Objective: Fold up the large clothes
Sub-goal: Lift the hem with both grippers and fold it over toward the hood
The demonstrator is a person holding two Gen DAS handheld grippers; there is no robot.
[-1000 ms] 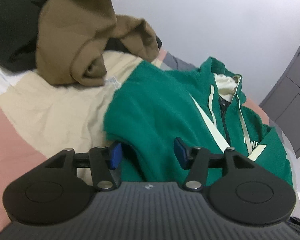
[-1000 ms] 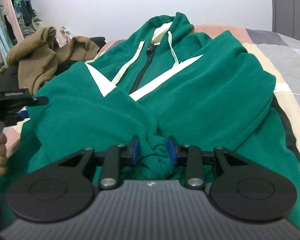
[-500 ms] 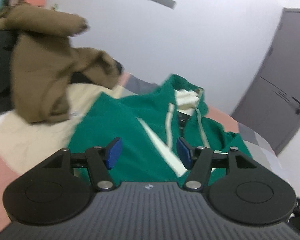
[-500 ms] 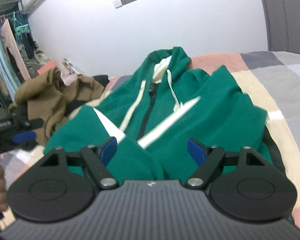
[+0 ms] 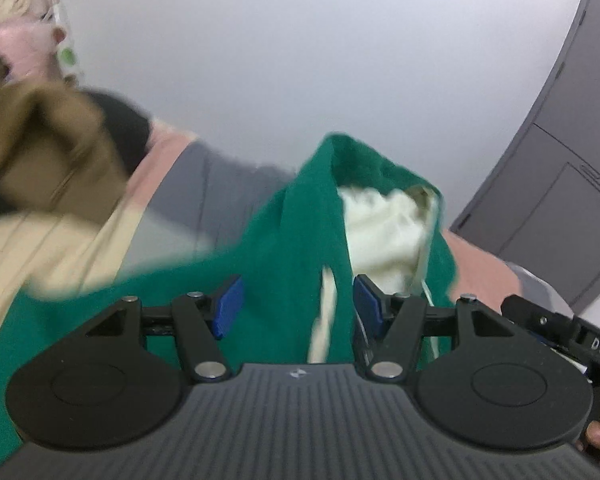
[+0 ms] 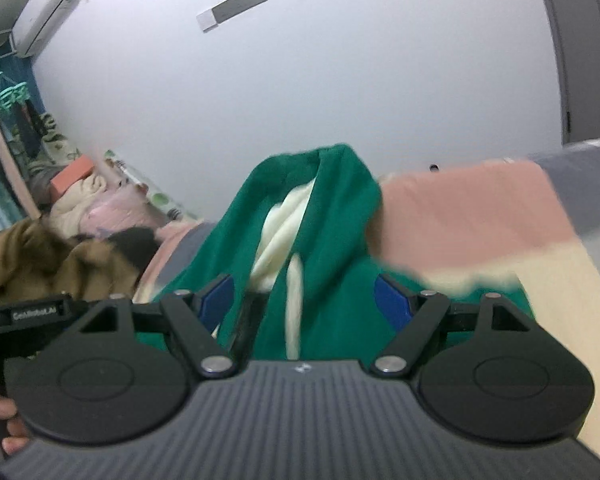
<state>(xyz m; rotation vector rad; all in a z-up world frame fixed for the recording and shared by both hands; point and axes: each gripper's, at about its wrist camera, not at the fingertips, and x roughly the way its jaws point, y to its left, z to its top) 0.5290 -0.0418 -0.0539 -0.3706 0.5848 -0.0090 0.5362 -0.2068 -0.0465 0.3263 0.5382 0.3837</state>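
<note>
A green hoodie (image 5: pixel 292 248) with a cream-lined hood (image 6: pixel 284 224) lies on a patchwork bedspread (image 6: pixel 480 216) of pink, grey and cream. The left gripper (image 5: pixel 296 306) hovers over it with blue pads spread apart, holding nothing. The right gripper (image 6: pixel 304 300) is likewise spread wide and empty. A brown garment (image 5: pixel 48 152) is heaped at ten o'clock; a grey wardrobe (image 5: pixel 560 160) stands at two o'clock.

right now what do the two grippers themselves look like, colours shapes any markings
Both the left gripper and right gripper look alike: a ribbed dark grey body with a small white logo, two round black discs, black linkage arms with silver pivot pins, and blue pads on the fingers. White lettering shows on the other gripper's side in each view, partly readable. No cables visible.
</note>
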